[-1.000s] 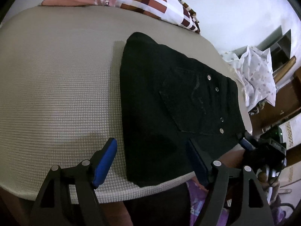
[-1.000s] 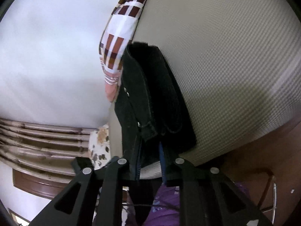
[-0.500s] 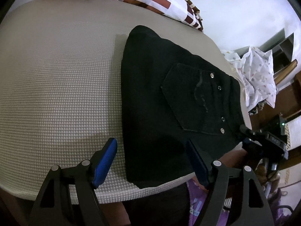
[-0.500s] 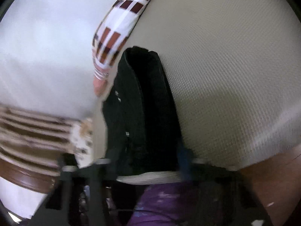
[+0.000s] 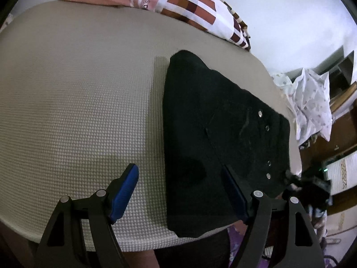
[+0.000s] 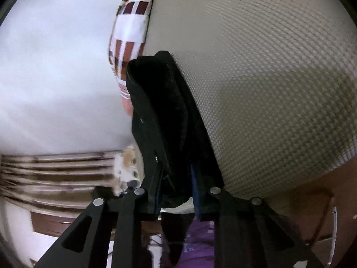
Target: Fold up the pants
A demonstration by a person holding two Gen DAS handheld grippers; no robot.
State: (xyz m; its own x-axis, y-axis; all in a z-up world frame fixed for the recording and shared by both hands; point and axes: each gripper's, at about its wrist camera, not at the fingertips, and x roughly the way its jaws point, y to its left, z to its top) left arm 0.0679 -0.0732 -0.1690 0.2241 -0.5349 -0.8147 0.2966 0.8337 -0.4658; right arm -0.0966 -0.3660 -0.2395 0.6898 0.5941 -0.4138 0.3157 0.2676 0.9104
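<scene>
Your pants [image 5: 214, 138] lie folded into a compact black stack on the bed [image 5: 78, 111], close to its near edge and toward its right side, pocket and rivets facing up. Your right gripper [image 6: 176, 187] has its jaws drawn narrow around the stack's near right corner, and they have just been closing with the cloth between them; the layered edge runs straight up from between the blue pads, so you appear to have a pinch on it, though motion blur makes firm contact hard to confirm. That corner hold lets you tug or square the stack without disturbing the fold. Your left gripper [image 5: 178, 192] hangs above the near edge with its jaws standing wide and holding nothing: one pad over bare bed, the other over the pants' near part. It looks placed to come down on the left edge and steady it. A patterned pillow [image 5: 200, 11] sits at the far edge, well apart.
</scene>
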